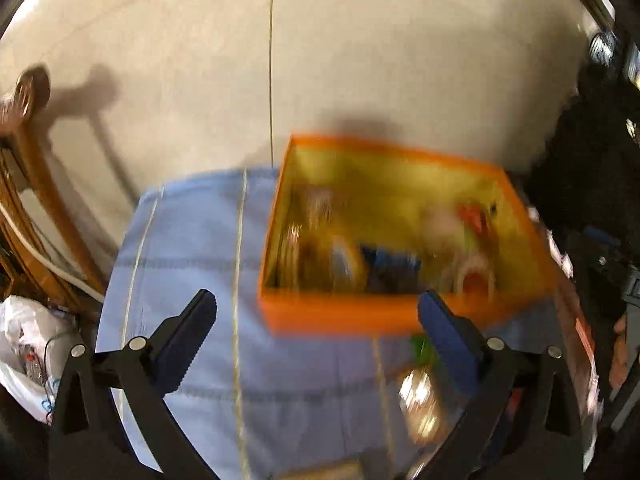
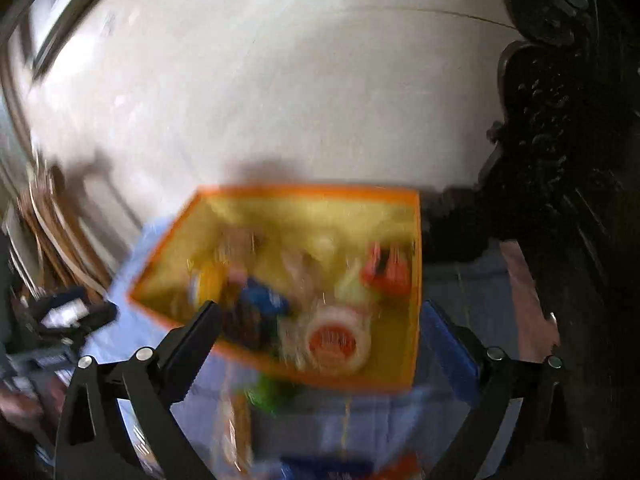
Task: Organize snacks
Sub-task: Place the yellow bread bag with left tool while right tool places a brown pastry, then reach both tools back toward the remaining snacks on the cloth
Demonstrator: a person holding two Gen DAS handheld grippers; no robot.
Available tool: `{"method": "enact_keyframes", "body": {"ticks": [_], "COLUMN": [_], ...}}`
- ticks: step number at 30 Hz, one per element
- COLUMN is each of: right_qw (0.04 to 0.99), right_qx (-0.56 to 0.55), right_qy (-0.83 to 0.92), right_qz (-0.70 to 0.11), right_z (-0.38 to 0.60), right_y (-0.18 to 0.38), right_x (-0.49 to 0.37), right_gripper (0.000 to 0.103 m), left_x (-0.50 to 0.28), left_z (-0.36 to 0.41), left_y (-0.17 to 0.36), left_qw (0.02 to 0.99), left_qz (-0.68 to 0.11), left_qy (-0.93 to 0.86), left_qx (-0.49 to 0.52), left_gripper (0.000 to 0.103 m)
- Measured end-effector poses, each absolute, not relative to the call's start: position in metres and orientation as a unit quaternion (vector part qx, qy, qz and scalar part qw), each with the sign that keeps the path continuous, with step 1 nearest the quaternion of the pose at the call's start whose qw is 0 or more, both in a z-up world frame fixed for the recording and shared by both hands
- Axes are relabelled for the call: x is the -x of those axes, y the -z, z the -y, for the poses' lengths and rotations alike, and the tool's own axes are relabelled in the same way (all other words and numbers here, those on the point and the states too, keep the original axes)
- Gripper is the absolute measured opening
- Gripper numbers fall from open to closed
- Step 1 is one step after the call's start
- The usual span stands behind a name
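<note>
Right, both views are smeared with blur, so fine detail is lost; nearest the lens, the left gripper (image 1: 316, 304) has its jaws spread wide with nothing between them, hanging above the blue cloth (image 1: 192, 240); the right gripper (image 2: 320, 316) is spread just as wide and equally empty, poised over the near edge of the box (image 2: 416, 280); my read is that both are held open and high so either can drop onto a packet next; just in front of the box, loose snacks lie on the cloth, a green packet (image 2: 268, 394) near the box wall and a shiny wrapper (image 1: 418, 404) beside it; these look like what remains to sort; further on, the orange box with its yellow inside already holds a jumble, a blue pack (image 2: 262, 300), a red-and-white round item (image 2: 334, 344), something red (image 2: 388, 270) at the far side; beyond that, pale floor and a wooden chair (image 1: 28, 120) off to the left.
</note>
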State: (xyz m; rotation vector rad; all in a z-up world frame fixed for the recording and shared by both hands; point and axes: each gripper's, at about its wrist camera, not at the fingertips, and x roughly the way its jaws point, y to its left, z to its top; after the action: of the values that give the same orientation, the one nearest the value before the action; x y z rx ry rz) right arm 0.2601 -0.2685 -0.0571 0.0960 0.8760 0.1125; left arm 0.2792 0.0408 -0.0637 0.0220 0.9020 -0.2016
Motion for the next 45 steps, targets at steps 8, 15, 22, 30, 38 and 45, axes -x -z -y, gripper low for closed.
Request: {"method": "enact_keyframes", "body": {"ticks": [8,15,22,30,38,45], "right_qw": [0.841,0.815,0.802,0.804,0.798,0.799], "right_qx": [0.009,0.077,0.049,0.044,0.069,0.049], "right_qy": [-0.085,-0.05,-0.066,-0.061,-0.074,-0.069], "right_qz": [-0.534,-0.573,-0.592,-0.59,-0.594,-0.596], "right_z": [0.176,0.14,0.14,0.145,0.132,0.129], "right_y": [0.149,0.192,0.206,0.212,0.223,0.225], "right_x": [-0.212,-0.223,-0.236,-0.24,-0.241,-0.246], "right_gripper": [0.099,0.099,0.099,0.099,0.099,0.099], "left_x": [-0.185,-0.138,-0.16,-0.173,-0.162,-0.156], "left_z": [-0.052,-0.035,-0.041,-0.073,-0.07,-0.077], "left_y": [0.139,0.18,0.215,0.234,0.231,0.228], "left_qw": [0.852,0.8,0.761,0.774,0.776,0.772], "left_qz": [-0.441,-0.362,-0.422,-0.438,-0.436,-0.459], "left_qy": [0.197,0.357,0.424,0.387,0.369,0.347], "left_qx": [-0.202,-0.318,-0.253,-0.244,-0.267,-0.271], "left_gripper": [0.099,0.099,0.099,0.099,0.098,0.099]}}
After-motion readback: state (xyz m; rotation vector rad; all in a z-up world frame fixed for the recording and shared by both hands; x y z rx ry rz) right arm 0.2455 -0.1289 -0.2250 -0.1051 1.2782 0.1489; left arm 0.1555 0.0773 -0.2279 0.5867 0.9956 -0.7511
